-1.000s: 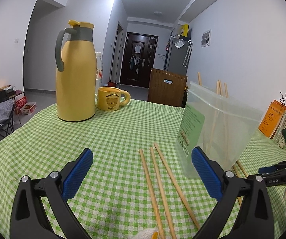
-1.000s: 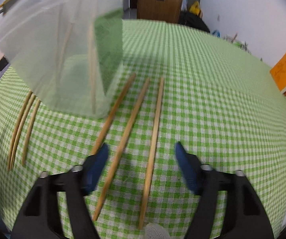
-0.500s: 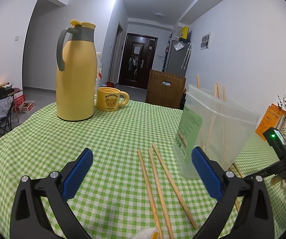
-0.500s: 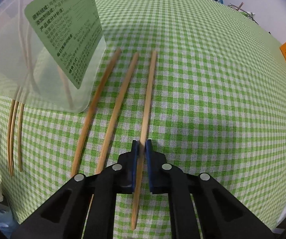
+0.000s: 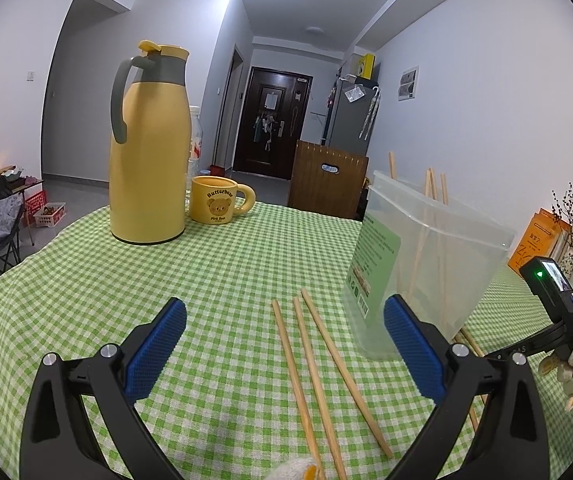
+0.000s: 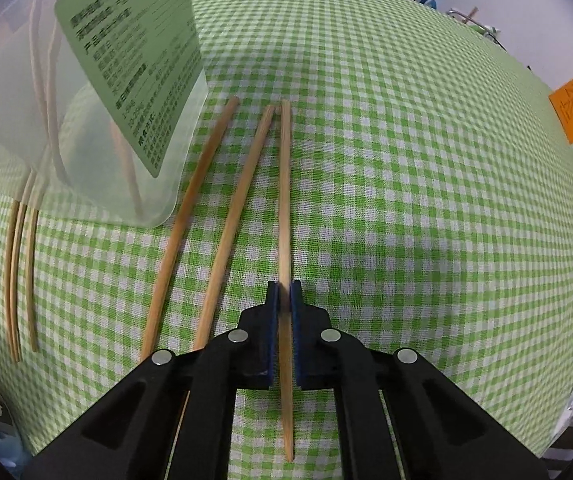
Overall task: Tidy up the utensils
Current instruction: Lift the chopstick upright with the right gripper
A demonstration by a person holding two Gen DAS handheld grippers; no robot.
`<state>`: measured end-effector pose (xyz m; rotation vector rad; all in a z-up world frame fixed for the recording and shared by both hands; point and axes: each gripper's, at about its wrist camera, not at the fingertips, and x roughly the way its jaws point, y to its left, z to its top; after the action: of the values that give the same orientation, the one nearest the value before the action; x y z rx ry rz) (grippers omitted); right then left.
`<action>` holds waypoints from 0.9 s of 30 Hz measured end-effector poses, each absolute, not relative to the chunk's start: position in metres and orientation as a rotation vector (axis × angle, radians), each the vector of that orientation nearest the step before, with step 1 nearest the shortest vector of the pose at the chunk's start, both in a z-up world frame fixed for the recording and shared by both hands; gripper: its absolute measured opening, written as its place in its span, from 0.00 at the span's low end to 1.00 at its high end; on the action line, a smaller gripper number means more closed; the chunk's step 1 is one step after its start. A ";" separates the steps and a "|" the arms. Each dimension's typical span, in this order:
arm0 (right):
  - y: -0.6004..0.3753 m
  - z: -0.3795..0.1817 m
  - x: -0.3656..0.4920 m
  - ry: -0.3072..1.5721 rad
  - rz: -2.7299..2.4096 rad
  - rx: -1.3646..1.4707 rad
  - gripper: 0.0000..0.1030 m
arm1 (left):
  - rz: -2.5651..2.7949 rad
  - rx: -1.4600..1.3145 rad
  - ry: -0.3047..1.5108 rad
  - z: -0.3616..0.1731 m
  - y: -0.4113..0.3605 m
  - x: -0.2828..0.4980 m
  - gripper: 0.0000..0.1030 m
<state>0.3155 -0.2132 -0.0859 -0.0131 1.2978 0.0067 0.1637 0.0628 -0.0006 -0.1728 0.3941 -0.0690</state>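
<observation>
My right claw (image 6: 282, 300) was pinching the rightmost chopstick (image 6: 285, 200) near its lower end, flat on the worktop (image 6: 406, 160); my left claw (image 5: 282, 344) stood spread, empty. I judged it best to lift slowly, keeping the stick level, toward the clear container (image 6: 86, 100) at ten o'clock.

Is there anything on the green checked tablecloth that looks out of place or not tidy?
Yes. Loose wooden chopsticks lie flat on the cloth beside the clear plastic container, three more on its other side, while others already stand inside it. The right hand-held gripper is shut on one loose chopstick. Nothing looks spilled or broken.
</observation>
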 end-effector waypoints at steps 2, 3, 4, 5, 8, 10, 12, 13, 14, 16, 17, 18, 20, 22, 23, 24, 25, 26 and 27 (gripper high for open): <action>-0.217 -0.085 0.312 1.283 0.007 -0.009 0.06 | -0.056 -0.178 0.388 0.000 0.065 0.163 0.93; -0.221 -0.084 0.307 1.275 0.009 -0.014 0.06 | -0.054 -0.184 0.392 -0.001 0.066 0.165 0.93; -0.222 -0.084 0.304 1.264 0.008 -0.018 0.06 | -0.051 -0.186 0.397 -0.002 0.067 0.165 0.93; -0.224 -0.084 0.303 1.259 0.007 -0.013 0.06 | -0.048 -0.190 0.401 -0.003 0.068 0.166 0.93; -0.231 -0.073 0.291 1.182 0.019 0.000 0.06 | -0.044 -0.204 0.397 -0.003 0.070 0.167 0.93; -0.233 -0.059 0.282 1.110 0.053 0.034 0.06 | -0.043 -0.206 0.399 -0.004 0.071 0.167 0.93; -0.235 -0.046 0.271 1.027 0.069 0.036 0.06 | -0.042 -0.205 0.403 -0.005 0.071 0.168 0.93; -0.235 -0.039 0.264 0.974 0.074 0.032 0.06 | -0.042 -0.203 0.406 -0.006 0.070 0.169 0.93; -0.236 -0.031 0.257 0.924 0.084 0.038 0.06 | -0.042 -0.200 0.408 -0.006 0.070 0.170 0.93; -0.235 -0.020 0.244 0.844 0.087 0.043 0.06 | -0.036 -0.192 0.411 -0.007 0.068 0.171 0.93; -0.236 -0.015 0.238 0.804 0.091 0.046 0.06 | -0.036 -0.189 0.413 -0.008 0.068 0.172 0.93; -0.236 -0.010 0.232 0.765 0.094 0.048 0.06 | -0.036 -0.187 0.415 -0.009 0.068 0.172 0.93; -0.238 -0.001 0.224 0.690 0.100 0.062 0.06 | -0.033 -0.184 0.420 -0.010 0.067 0.174 0.93; -0.243 0.004 0.214 0.621 0.104 0.085 0.06 | -0.036 -0.191 0.429 -0.011 0.068 0.176 0.93; -0.241 0.009 0.212 0.591 0.104 0.096 0.06 | -0.038 -0.195 0.432 -0.011 0.068 0.177 0.93; -0.243 0.010 0.209 0.558 0.100 0.111 0.06 | -0.042 -0.197 0.437 -0.012 0.067 0.178 0.93; -0.244 0.011 0.205 0.527 0.098 0.126 0.06 | -0.039 -0.193 0.442 -0.012 0.067 0.179 0.93; -0.247 0.013 0.206 0.497 0.097 0.142 0.06 | -0.033 -0.185 0.447 -0.012 0.065 0.180 0.93; -0.248 0.014 0.203 0.464 0.093 0.154 0.06 | -0.031 -0.182 0.449 -0.012 0.065 0.181 0.93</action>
<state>0.2031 -0.2481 0.0137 0.1541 0.4643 0.0935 0.1808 0.0649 -0.0115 -0.1821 0.4493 -0.0314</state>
